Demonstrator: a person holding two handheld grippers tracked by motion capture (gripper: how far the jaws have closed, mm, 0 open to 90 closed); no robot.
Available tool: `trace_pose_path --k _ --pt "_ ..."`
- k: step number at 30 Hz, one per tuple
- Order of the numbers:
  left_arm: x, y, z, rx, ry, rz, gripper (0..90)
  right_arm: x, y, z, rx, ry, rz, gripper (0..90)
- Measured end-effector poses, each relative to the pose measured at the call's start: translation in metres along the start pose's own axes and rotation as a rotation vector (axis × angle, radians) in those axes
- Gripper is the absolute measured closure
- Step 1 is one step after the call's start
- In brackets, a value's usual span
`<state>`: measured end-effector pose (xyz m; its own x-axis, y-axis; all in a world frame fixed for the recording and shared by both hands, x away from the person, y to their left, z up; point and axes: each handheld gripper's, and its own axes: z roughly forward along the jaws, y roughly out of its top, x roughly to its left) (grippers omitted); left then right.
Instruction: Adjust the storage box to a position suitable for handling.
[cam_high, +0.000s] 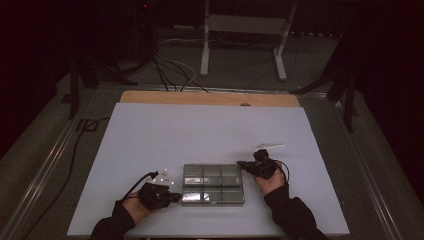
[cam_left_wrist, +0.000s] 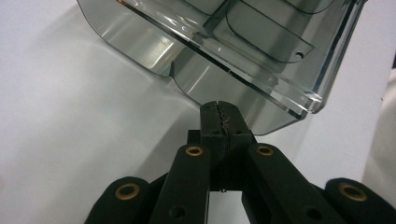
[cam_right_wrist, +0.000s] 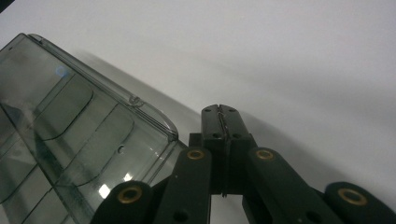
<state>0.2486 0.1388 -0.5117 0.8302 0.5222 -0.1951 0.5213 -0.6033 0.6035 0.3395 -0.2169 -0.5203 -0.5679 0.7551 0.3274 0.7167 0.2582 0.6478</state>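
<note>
Smoky clear compartment box (cam_high: 213, 184) sits near tabletop's (cam_high: 210, 125) front edge, lid down. Left gripper (cam_high: 176, 196) and right gripper (cam_high: 242, 163) flank it, jaws pressed together, empty. Best approach: spread jaws first, catch lid lip squarely.

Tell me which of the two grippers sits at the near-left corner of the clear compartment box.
The left gripper, jaws shut, sits at the clear compartment box's near-left corner. The right gripper, also shut, is at the far-right corner instead.

Left gripper (cam_high: 172, 196) fingers closed; right gripper (cam_high: 242, 163) likewise
</note>
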Motion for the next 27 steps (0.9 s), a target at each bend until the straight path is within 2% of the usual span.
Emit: trace_pose_path --k 5,27 --pt "-0.007 -0.004 0.000 0.010 -0.013 0.009 90.0 0.005 -0.005 -0.003 0.008 0.001 -0.019 90.0" --pt "-0.015 -0.009 0.000 0.014 -0.036 0.020 90.0 0.010 -0.018 -0.014 0.015 0.013 -0.006 90.0"
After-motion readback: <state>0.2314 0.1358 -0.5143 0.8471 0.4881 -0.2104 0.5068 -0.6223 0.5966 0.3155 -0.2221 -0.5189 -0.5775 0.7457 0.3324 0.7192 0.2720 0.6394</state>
